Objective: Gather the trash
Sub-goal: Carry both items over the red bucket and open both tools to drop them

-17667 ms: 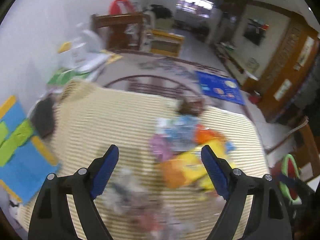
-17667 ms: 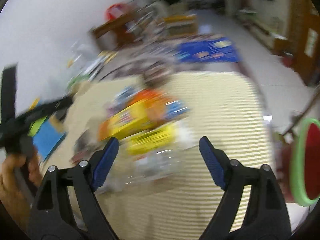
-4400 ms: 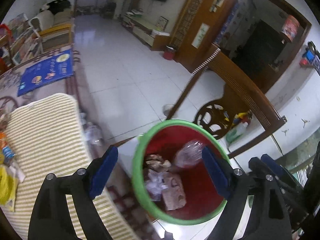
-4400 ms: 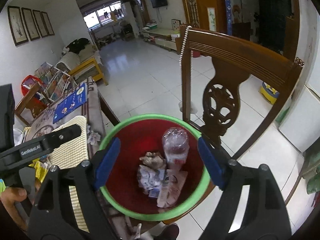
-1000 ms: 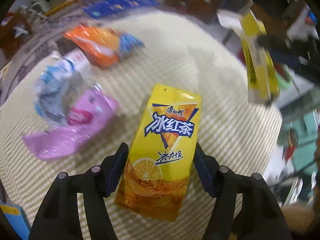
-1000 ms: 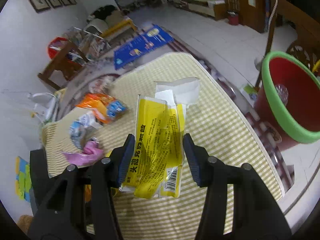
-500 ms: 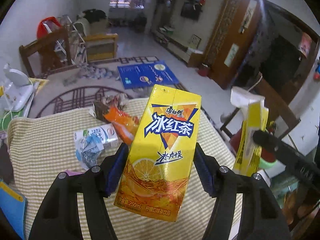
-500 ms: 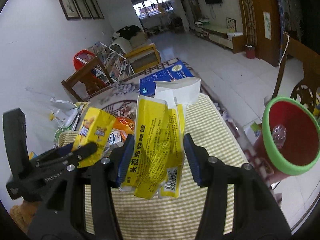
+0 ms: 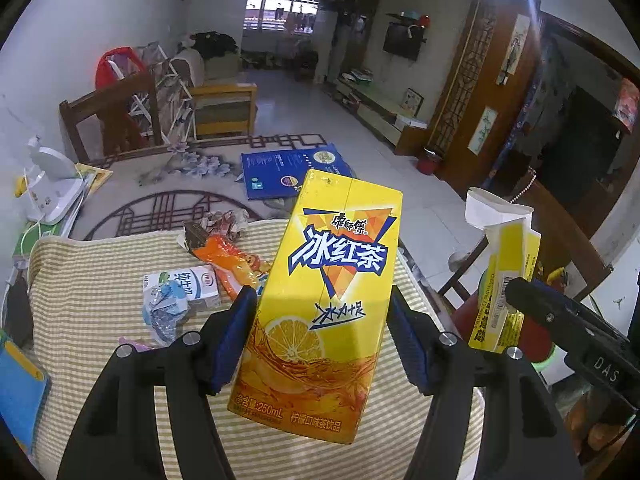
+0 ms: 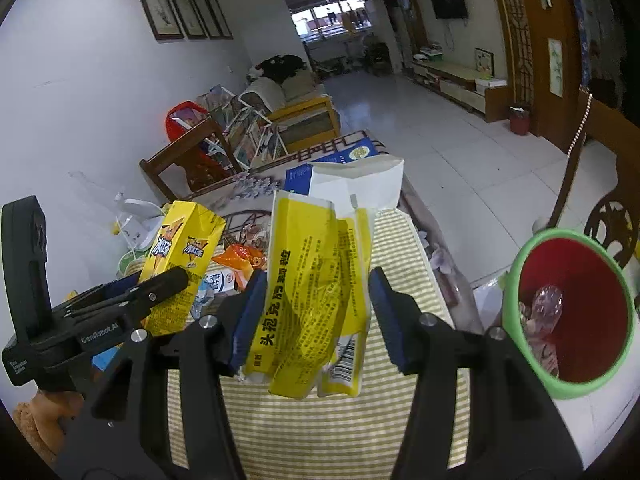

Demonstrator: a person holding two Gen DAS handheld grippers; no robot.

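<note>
My left gripper (image 9: 323, 336) is shut on a yellow iced-tea carton (image 9: 320, 304) and holds it upright above the striped table (image 9: 92, 292). My right gripper (image 10: 314, 316) is shut on a crumpled yellow and white packet (image 10: 316, 280), also lifted above the table. Each gripper shows in the other's view: the carton (image 10: 180, 268) at left, the packet (image 9: 500, 280) at right. A red bin with a green rim (image 10: 516, 280) stands right of the table and holds a clear bottle (image 10: 548, 300) and wrappers.
On the table lie a white milk carton (image 9: 192, 284), an orange wrapper (image 9: 228, 260), a crumpled blue-clear wrapper (image 9: 164, 312) and a pink wrapper (image 9: 136, 346). A wooden chair (image 10: 596, 160) stands behind the bin. A blue mat (image 9: 284, 172) lies on the floor beyond.
Both grippers have risen and tilted up with their loads, so the room shows more and the table less. The bin is closer in the right wrist view.
</note>
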